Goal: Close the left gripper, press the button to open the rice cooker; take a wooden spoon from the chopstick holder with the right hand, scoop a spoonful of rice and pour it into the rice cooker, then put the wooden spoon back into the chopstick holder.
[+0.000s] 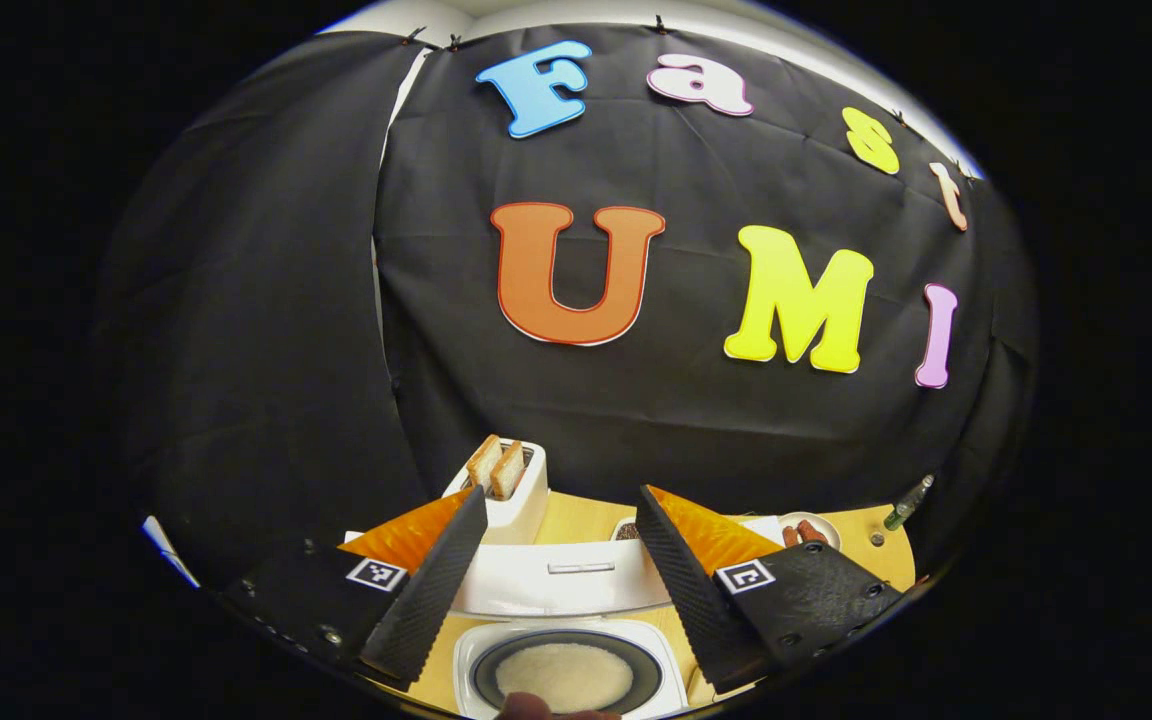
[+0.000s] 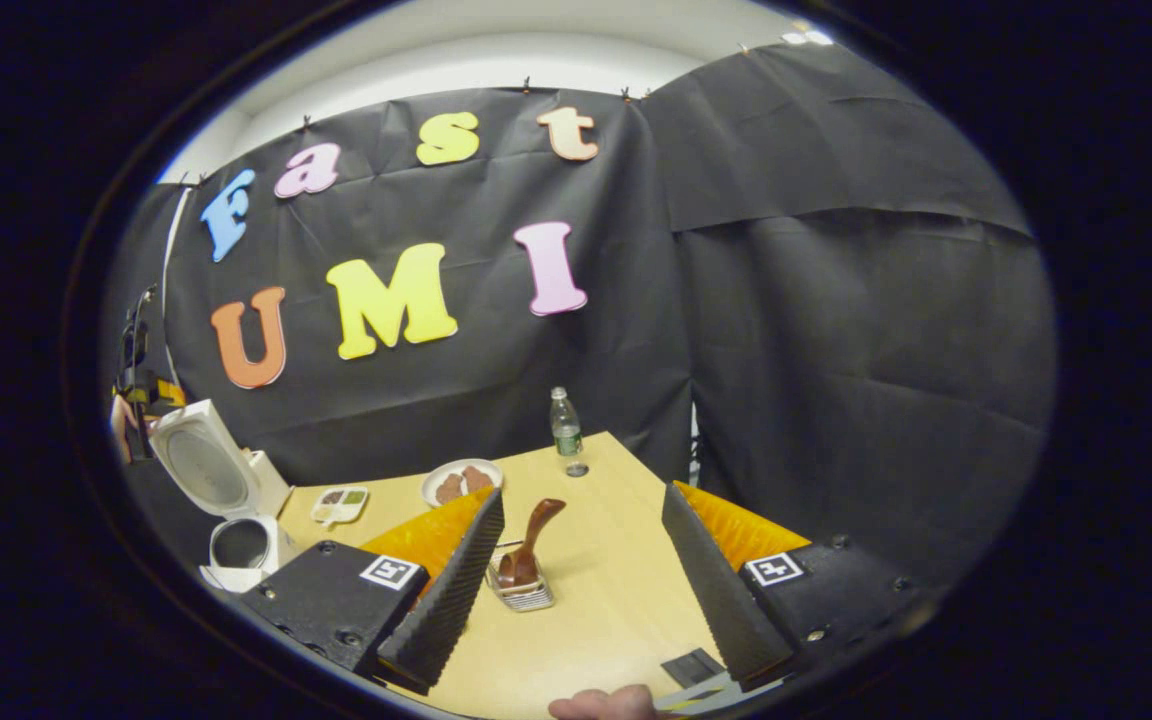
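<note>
1. Two claws are spread wide and grip nothing. The left claw (image 1: 561, 570) hangs above the rice cooker (image 1: 568, 640), whose lid (image 1: 566, 580) stands raised behind the pot.
2. In the left gripper view, white rice (image 1: 564, 675) lies in the cooker's dark inner pot, directly below the claw's parted fingers (image 1: 431, 590).
3. A toaster (image 1: 506, 495) with two slices of bread (image 1: 496, 467) stands on the bench (image 1: 576, 520) behind the cooker.
4. The right claw (image 2: 581, 575) hovers over the bench, released, with the chopstick holder (image 2: 521, 590) just beside its left-hand finger.
5. The wooden spoon (image 2: 528, 545) stands tilted in that holder, handle up.
6. In the right gripper view, the open rice cooker sits at the far left, well apart from the holder; a plate (image 2: 461, 482), a small dish (image 2: 339, 505) and a bottle (image 2: 565, 428) stand farther back.
</note>
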